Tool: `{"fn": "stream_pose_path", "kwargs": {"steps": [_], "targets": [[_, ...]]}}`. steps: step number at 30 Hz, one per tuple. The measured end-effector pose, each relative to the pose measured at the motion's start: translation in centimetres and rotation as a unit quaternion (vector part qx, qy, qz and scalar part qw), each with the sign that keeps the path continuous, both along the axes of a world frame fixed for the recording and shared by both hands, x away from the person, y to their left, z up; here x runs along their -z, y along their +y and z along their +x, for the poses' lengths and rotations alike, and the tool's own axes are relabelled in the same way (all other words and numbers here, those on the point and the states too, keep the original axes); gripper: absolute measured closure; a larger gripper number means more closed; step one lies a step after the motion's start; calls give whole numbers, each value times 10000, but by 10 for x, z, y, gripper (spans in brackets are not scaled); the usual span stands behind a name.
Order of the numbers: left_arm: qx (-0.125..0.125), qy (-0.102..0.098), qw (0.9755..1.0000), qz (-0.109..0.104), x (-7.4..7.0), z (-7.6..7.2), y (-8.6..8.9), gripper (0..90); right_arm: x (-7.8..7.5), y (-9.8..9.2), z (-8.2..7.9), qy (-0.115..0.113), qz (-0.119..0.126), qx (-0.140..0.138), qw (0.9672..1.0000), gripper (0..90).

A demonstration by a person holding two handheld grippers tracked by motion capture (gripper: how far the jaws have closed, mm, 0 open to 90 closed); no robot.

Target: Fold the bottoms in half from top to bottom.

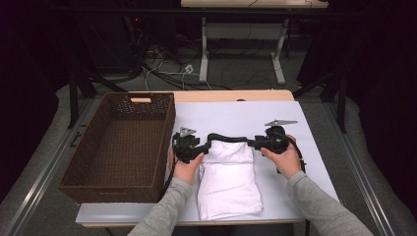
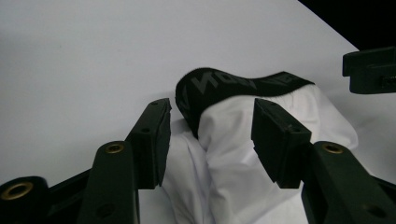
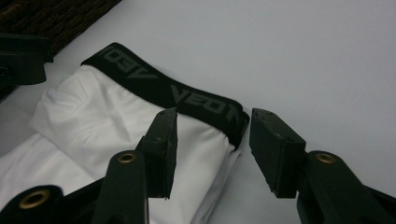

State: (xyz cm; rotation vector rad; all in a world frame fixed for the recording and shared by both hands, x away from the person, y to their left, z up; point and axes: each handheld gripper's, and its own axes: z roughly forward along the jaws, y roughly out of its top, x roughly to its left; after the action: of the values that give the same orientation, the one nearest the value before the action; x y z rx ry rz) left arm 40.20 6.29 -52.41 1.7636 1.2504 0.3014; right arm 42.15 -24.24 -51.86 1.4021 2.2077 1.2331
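A folded pair of white underwear [image 1: 228, 184] with a black lettered waistband [image 1: 226, 138] lies on the white table [image 1: 295, 123], waistband at the far end. My left gripper [image 1: 205, 144] is at the waistband's left end. In the left gripper view its jaws [image 2: 212, 112] stand apart, with the raised waistband corner [image 2: 205, 88] and white cloth [image 2: 229, 154] between them, untouched by the pads. My right gripper [image 1: 252, 143] is at the right end. Its jaws [image 3: 215, 116] are open over the waistband's corner [image 3: 224, 112], gripping nothing.
A dark brown wicker basket [image 1: 110, 189] sits along the table's left side, close to my left hand, and its corner [image 3: 56, 18] appears in the right gripper view. Bare table lies beyond and to the right of the garment. Desk legs and cables are on the floor behind.
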Motion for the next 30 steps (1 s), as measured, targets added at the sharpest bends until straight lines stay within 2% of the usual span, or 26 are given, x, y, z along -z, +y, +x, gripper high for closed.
{"fn": "stream_pose_path", "kwargs": {"steps": [4,8,12,17,26,30], "targets": [[-137,47,9999,-24,-2,12,-1,443,-4,5,9,-25,-93,61,9999,490],[-233,188,9995,-121,1,23,-2,437,-3,11,18,-20,-204,121,9997,484],[-219,290,9993,-23,8,30,-6,442,8,18,26,92,-424,114,9990,482],[-137,426,9989,142,17,33,-8,458,20,20,33,264,-560,181,9979,483],[-9,659,9976,196,29,34,-8,484,29,18,35,573,-546,190,9967,486],[55,747,9971,166,32,33,-9,507,32,17,35,663,-439,170,9967,489]]}}
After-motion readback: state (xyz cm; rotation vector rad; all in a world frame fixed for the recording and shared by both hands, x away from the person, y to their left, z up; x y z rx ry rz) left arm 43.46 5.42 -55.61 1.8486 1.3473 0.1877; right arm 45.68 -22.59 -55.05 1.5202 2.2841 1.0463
